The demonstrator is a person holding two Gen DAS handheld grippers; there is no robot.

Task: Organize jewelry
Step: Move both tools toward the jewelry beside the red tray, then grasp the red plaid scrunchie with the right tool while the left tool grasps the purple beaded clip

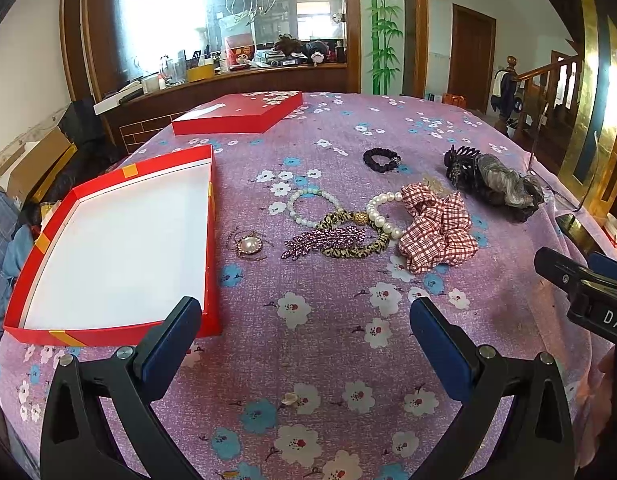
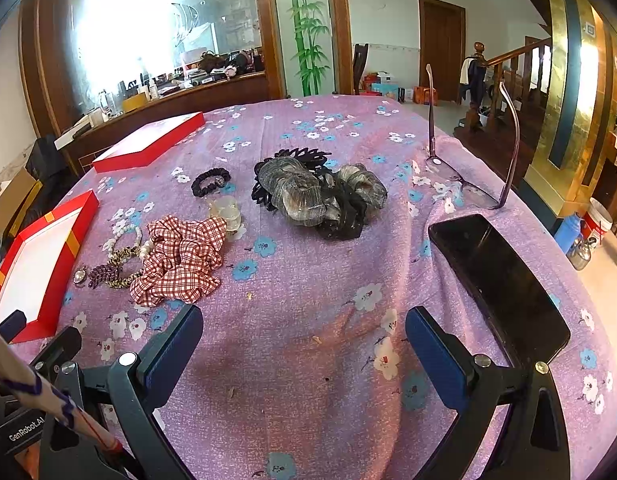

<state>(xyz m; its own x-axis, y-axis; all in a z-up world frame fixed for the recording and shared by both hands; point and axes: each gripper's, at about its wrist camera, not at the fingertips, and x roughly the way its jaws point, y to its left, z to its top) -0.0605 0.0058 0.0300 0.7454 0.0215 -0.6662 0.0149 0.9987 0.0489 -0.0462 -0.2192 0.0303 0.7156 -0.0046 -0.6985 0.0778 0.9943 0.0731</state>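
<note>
An open red box [image 1: 120, 240] with a white inside lies at the left, also in the right wrist view [image 2: 32, 264]. Beside it lie a pearl brooch [image 1: 249, 245], a purple leaf clip [image 1: 324, 240], a leopard hair tie [image 1: 362, 250], a pearl bracelet [image 1: 382, 216], a checked scrunchie [image 1: 436, 232] [image 2: 180, 260], a black hair tie [image 1: 381, 159] [image 2: 210, 181] and a grey-black hair claw [image 1: 488, 182] [image 2: 320, 196]. My left gripper [image 1: 304, 320] is open and empty above the cloth, short of the jewelry. My right gripper [image 2: 304, 332] is open and empty, near the scrunchie.
The red box lid [image 1: 240, 114] lies at the back left. A black phone [image 2: 496, 280] and glasses [image 2: 468, 184] lie at the right, by the table edge. The flowered purple cloth [image 2: 308, 360] covers the table. A wooden counter with clutter stands behind.
</note>
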